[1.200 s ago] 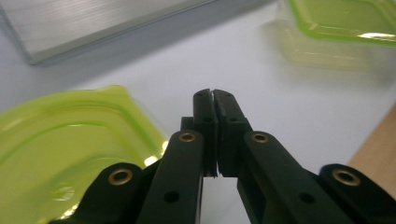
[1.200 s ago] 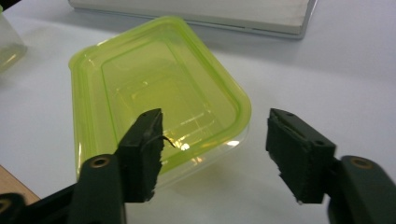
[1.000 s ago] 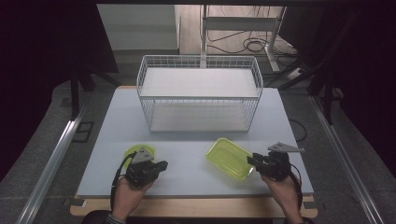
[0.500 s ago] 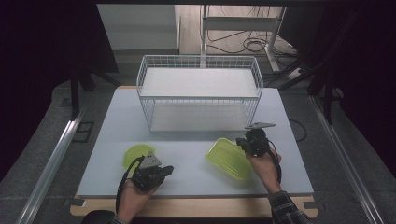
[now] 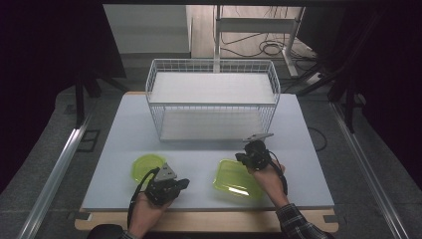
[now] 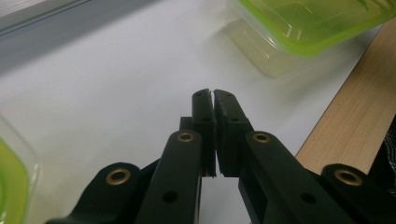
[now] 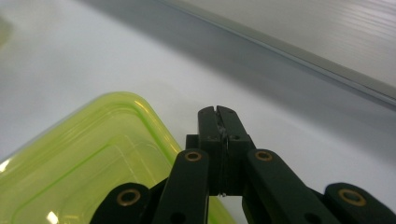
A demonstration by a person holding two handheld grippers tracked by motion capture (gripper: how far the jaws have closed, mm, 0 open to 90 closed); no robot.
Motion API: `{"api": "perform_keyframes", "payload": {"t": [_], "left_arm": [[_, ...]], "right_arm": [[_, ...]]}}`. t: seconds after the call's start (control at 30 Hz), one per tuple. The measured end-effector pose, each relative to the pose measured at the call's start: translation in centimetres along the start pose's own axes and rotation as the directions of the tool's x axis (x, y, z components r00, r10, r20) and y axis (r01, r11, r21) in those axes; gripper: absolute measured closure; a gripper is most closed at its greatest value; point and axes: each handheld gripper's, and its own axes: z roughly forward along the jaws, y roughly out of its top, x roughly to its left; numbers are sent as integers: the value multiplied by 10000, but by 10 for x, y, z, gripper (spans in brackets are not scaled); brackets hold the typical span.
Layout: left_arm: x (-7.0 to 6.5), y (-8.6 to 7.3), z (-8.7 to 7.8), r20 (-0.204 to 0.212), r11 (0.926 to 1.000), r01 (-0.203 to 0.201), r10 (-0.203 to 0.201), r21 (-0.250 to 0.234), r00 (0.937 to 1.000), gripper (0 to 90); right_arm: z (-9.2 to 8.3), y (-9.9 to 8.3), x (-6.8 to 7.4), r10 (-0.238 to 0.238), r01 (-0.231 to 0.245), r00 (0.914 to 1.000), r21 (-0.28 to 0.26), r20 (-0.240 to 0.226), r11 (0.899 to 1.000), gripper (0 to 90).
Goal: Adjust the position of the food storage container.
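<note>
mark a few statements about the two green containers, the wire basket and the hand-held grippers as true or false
1. The left hand-held gripper has its jaws shut with nothing between them. True.
2. The rectangular green container lies inside the wire basket. False: it lies on the white table, in front of the basket.
3. The right hand-held gripper is shut and sits at the far right edge of the rectangular container. True.
4. The round green container is stacked on the rectangular one. False: the two lie apart, the round one near the left hand-held gripper.
5. The wire basket is full of green lids. False: only its pale floor shows through the mesh.
</note>
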Motion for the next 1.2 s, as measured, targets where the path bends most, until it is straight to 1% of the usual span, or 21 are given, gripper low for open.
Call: {"api": "perform_keyframes", "payload": {"t": [0.07, 0.1, 0.13, 0.17, 0.2, 0.23, 0.27, 0.3, 0.33, 0.37, 0.4, 0.43, 0.47, 0.5, 0.6, 0.67, 0.73, 0.77, 0.9, 0.97, 1.2], "left_arm": [[-2, 0, 2, 45, 10000, -52, 52, 39, 10000, 881], [-4, 1, 4, 110, 9999, -90, 89, 68, 9999, 880], [-4, 1, 4, 110, 9999, -90, 89, 68, 9999, 880], [-6, 3, 8, 166, 9998, -149, 147, 107, 9998, 880], [-6, 3, 8, 166, 9998, -149, 147, 107, 9998, 880], [-8, 3, 10, 187, 9997, -194, 191, 148, 9996, 881], [-10, 6, 14, 237, 9994, -279, 274, 194, 9993, 881], [-10, 6, 14, 237, 9994, -279, 274, 194, 9993, 881], [-13, 9, 19, 275, 9989, -386, 379, 257, 9989, 881], [-14, 11, 22, 272, 9986, -450, 443, 287, 9987, 881], [-14, 11, 22, 272, 9986, -450, 443, 287, 9987, 881], [-15, 13, 25, 300, 9983, -480, 470, 330, 9984, 880], [-16, 15, 29, 286, 9981, -507, 496, 364, 9984, 880], [-16, 19, 35, 270, 9979, -495, 484, 422, 9985, 880], [-15, 23, 42, 314, 9981, -416, 402, 448, 9987, 880], [-12, 29, 54, 258, 9974, -397, 382, 608, 9989, 880], [-10, 30, 57, 253, 9974, -358, 343, 627, 9991, 880], [-8, 30, 61, 372, 9975, -208, 183, 675, 9991, 880], [-8, 28, 60, 483, 9961, -262, 221, 845, 9986, 876], [-9, 23, 56, 554, 9957, -175, 125, 909, 9984, 870], [-11, 15, 43, 523, 9945, -117, 63, 1042, 9986, 861]], "right_arm": [[-11, -1, 1, -40, 39, 10000, -312, -6, 9995, 891], [-26, -8, -2, -11, 23, 9998, -691, 180, 9976, 890], [-26, -8, -2, -11, 23, 9998, -691, 180, 9976, 890], [-43, -19, -8, 238, -204, 9990, -909, 368, 9957, 888], [-43, -19, -8, 238, -204, 9990, -909, 368, 9957, 888], [-58, -34, -13, 355, -296, 9977, -1024, 569, 9943, 887], [-64, -42, -15, 385, -311, 9968, -1028, 704, 9942, 887], [-64, -42, -15, 385, -311, 9968, -1028, 704, 9942, 887], [-76, -60, -19, 515, -415, 9938, -1018, 985, 9939, 887], [-81, -68, -22, 625, -512, 9912, -973, 1169, 9939, 887], [-81, -68, -22, 625, -512, 9912, -973, 1169, 9939, 887], [-87, -82, -25, 976, -870, 9869, -854, 1287, 9925, 887], [-89, -87, -25, 1061, -971, 9869, -774, 1217, 9923, 887], [-89, -91, -24, 1089, -1019, 9871, -641, 1176, 9927, 886], [-87, -96, -21, 1112, -1076, 9880, -386, 1072, 9934, 884], [-79, -94, -19, 1156, -1148, 9897, -148, 842, 9933, 878], [-75, -92, -19, 1167, -1163, 9898, -102, 811, 9932, 878], [-68, -87, -19, 1125, -1134, 9898, 64, 873, 9935, 878], [-58, -79, -20, 1144, -1168, 9897, 242, 865, 9929, 878], [-49, -69, -20, 1047, -1072, 9913, 279, 795, 9938, 876], [-28, -51, -13, 682, -692, 9972, 372, 295, 9969, 869]]}}
